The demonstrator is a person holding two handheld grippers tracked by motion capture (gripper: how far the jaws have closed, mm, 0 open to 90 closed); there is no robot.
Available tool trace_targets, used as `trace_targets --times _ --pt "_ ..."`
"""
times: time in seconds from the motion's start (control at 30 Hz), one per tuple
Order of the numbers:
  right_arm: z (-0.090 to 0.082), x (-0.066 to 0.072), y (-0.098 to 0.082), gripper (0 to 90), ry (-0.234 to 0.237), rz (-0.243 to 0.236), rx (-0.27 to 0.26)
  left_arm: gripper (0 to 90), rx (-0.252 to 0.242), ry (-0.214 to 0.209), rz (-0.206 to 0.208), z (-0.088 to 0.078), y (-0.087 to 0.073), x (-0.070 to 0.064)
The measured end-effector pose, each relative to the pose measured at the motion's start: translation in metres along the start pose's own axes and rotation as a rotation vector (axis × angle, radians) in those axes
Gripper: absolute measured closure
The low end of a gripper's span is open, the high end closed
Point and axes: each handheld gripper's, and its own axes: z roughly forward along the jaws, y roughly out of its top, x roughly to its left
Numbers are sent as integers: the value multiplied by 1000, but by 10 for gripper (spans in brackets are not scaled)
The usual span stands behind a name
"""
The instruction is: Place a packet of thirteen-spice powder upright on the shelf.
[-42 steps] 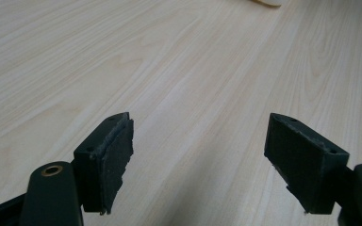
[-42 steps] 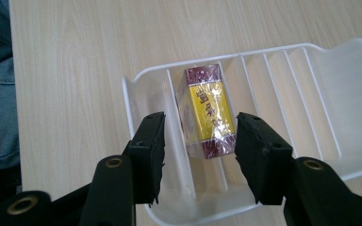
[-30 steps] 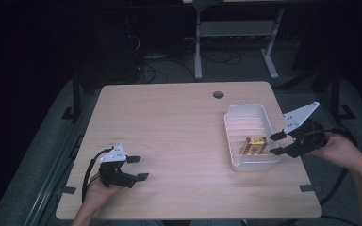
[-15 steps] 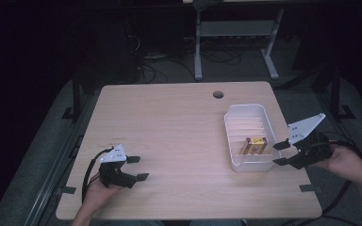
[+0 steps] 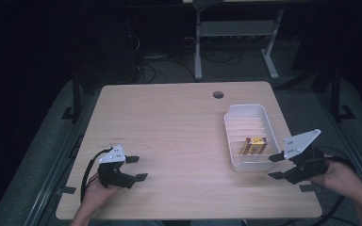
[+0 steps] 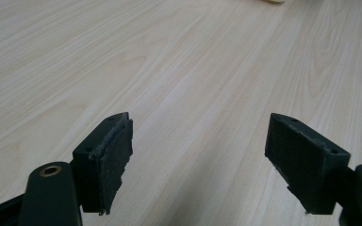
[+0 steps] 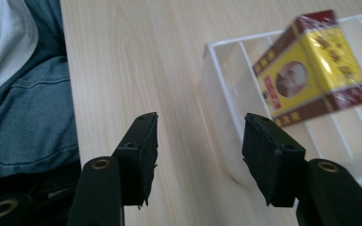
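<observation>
Where dark floor surrounds it, the wooden table (image 5: 179, 136) looks pale.

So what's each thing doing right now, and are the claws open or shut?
Yellow box: lying flat inside the tray.
White tray: upright on the table, holding the box.
Left claw: open, empty.
Right claw: open, empty, beside the tray; its jaws have just been opening.

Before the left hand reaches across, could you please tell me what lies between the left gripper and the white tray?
Nothing: in the high view, only bare table separates the left gripper from the white tray, which holds a yellow box.
</observation>
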Motion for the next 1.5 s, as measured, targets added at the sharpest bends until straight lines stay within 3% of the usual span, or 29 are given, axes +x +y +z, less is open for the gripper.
trace_targets --times 0.67,1.5 --pt "38 24 24 399 61 -9 -79 228 1 -3 0 0 0 0" --pt "101 45 70 338 160 -21 -107 217 15 6 9 0 -1 -1"
